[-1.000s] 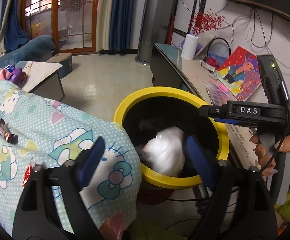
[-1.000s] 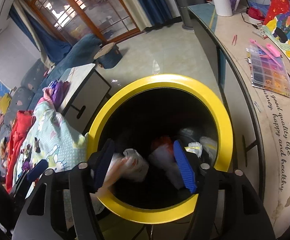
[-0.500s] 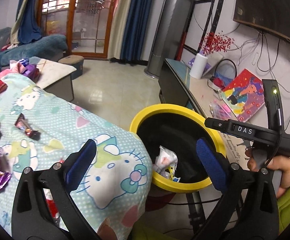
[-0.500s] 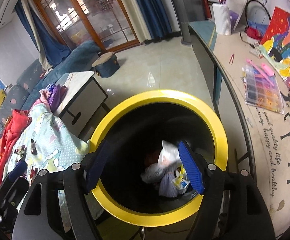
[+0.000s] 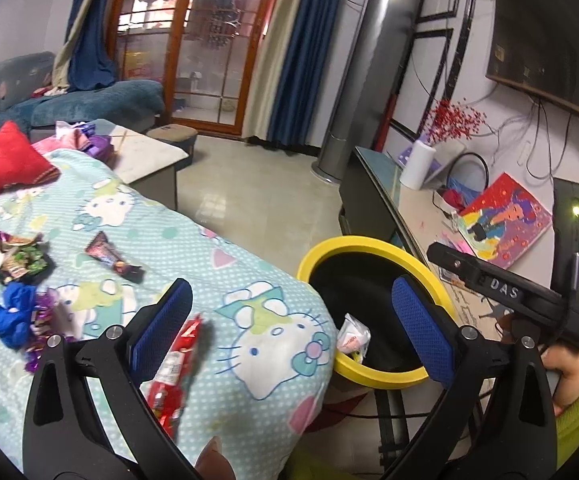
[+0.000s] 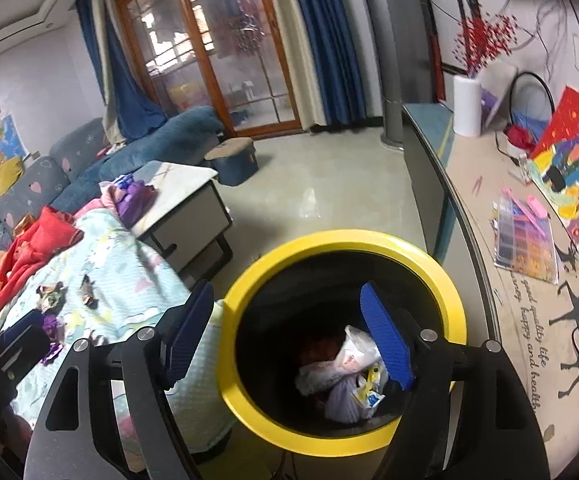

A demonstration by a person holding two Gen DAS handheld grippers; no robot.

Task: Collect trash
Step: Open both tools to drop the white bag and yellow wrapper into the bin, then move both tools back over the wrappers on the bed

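Note:
A black trash bin with a yellow rim (image 5: 369,242) stands beside a table draped in a cartoon-cat cloth (image 5: 249,280). White bags and wrappers (image 6: 345,368) lie at the bottom of the bin (image 6: 345,238). My left gripper (image 5: 291,330) is open wide and empty, over the cloth's edge. A red wrapper (image 5: 173,364) lies by its left finger. More wrappers lie further left: a dark one (image 5: 113,258), a green-black one (image 5: 21,262) and a blue one (image 5: 9,320). My right gripper (image 6: 287,334) hangs above the bin, its jaws opening with nothing between them.
A long console (image 6: 469,208) with a painting (image 6: 569,160), a white roll (image 6: 466,110) and cables runs along the right of the bin. A low coffee table (image 6: 185,208), a stool (image 6: 235,156) and a blue sofa (image 6: 161,148) stand behind. A red garment (image 5: 1,164) lies on the cloth.
The left gripper let a white bag fall into the bin, then rose and swung toward the table. The right gripper dropped its wrappers into the bin, widened and lifted away.

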